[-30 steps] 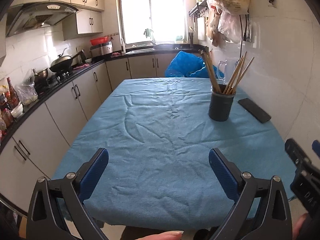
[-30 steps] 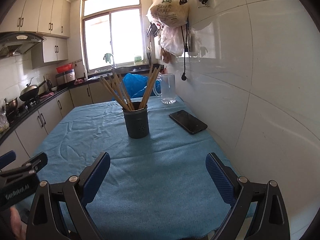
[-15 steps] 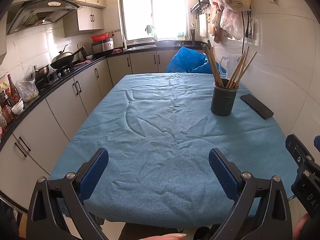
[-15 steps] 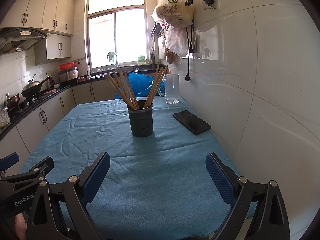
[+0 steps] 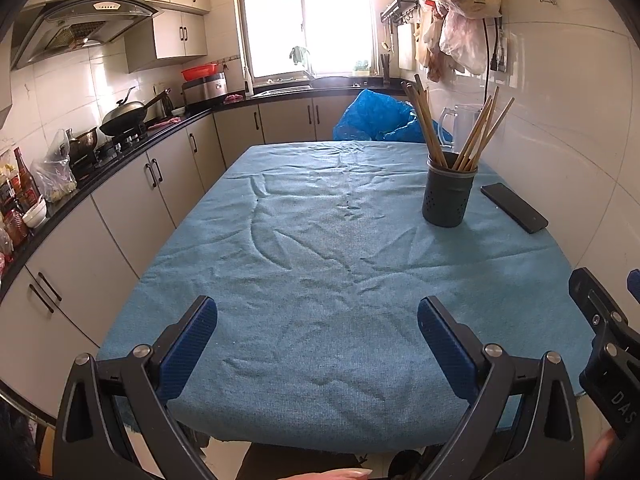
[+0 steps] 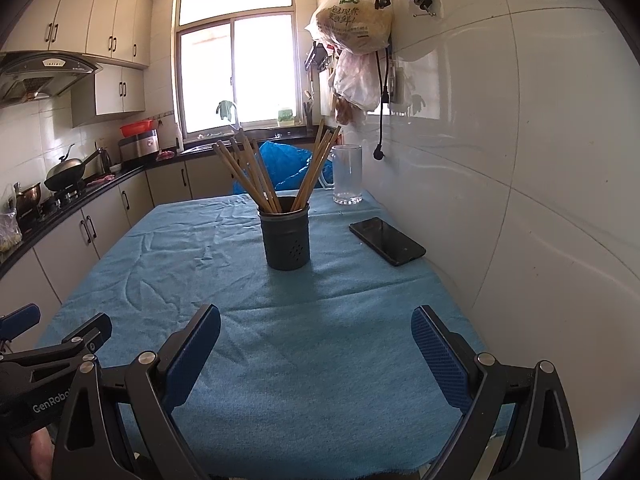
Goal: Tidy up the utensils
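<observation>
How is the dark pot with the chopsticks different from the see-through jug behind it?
The pot is dark and you cannot see through it; the jug is clear. The pot holds wooden chopsticks; the jug looks empty. The pot stands nearer the middle of the table, the jug at the far end by the wall. Both stand upright on the blue cloth.
</observation>
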